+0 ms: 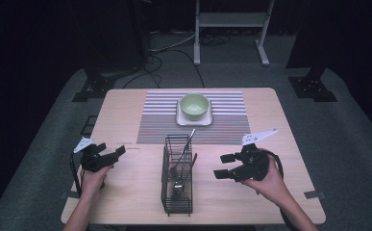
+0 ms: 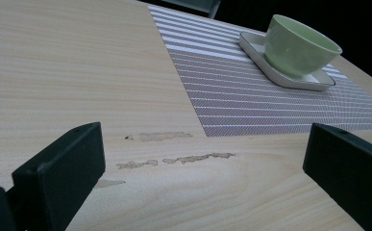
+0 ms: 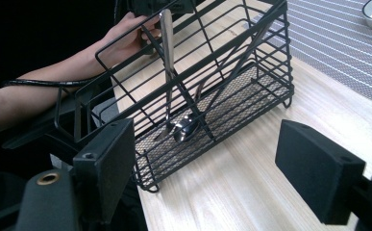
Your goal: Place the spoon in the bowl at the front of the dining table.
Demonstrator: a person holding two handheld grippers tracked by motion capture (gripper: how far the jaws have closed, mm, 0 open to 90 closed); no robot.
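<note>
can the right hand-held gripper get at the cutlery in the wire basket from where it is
Probably yes: the right hand-held gripper is open beside the wire basket, whose top is open, with cutlery handles sticking up.

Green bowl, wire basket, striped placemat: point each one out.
Green bowl (image 1: 194, 106), high view, on its inside.
Wire basket (image 3: 270, 84), right gripper view, on its side wall.
Striped placemat (image 2: 231, 96), left gripper view, on a bare stretch near the saucer.
</note>
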